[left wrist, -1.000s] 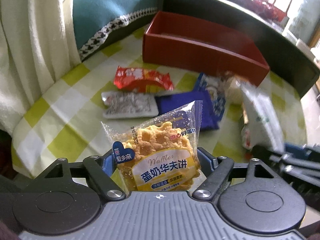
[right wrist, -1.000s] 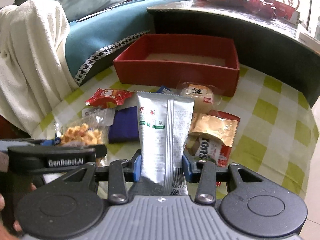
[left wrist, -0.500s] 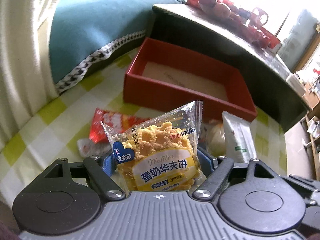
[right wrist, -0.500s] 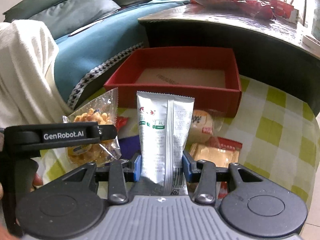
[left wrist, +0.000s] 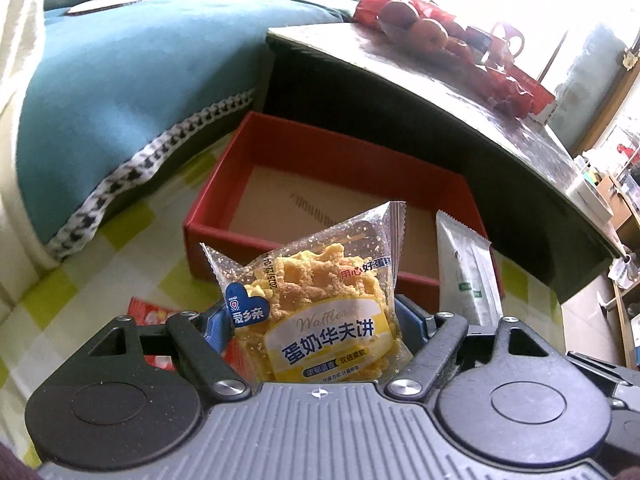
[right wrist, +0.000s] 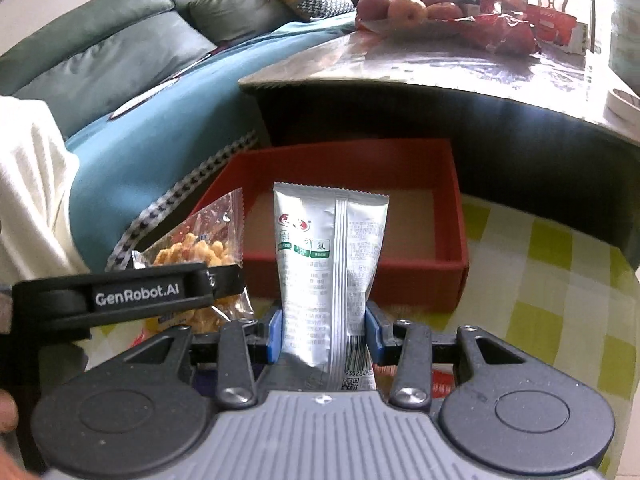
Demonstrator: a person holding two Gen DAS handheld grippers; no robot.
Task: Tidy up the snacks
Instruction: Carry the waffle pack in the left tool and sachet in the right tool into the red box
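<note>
My left gripper point(left wrist: 316, 324) is shut on a clear waffle packet point(left wrist: 320, 304) with a yellow label, held upright just in front of the red box point(left wrist: 340, 160). My right gripper point(right wrist: 324, 328) is shut on a silver snack pouch point(right wrist: 326, 264), also held upright before the red box point(right wrist: 456, 216). The box is open and holds nothing. The silver pouch also shows in the left wrist view point(left wrist: 466, 268), and the waffle packet in the right wrist view point(right wrist: 196, 248), beside the left gripper's body point(right wrist: 120, 296).
A green-checked cloth point(right wrist: 552, 296) covers the surface under the box. A red snack packet point(left wrist: 150, 314) lies below my left gripper. A dark table point(left wrist: 440, 92) with apples stands behind the box. A teal sofa point(left wrist: 120, 68) is at the left.
Both grippers have risen and moved forward toward the red box, each carrying its packet. The loose snacks on the cloth have dropped out of sight below.
</note>
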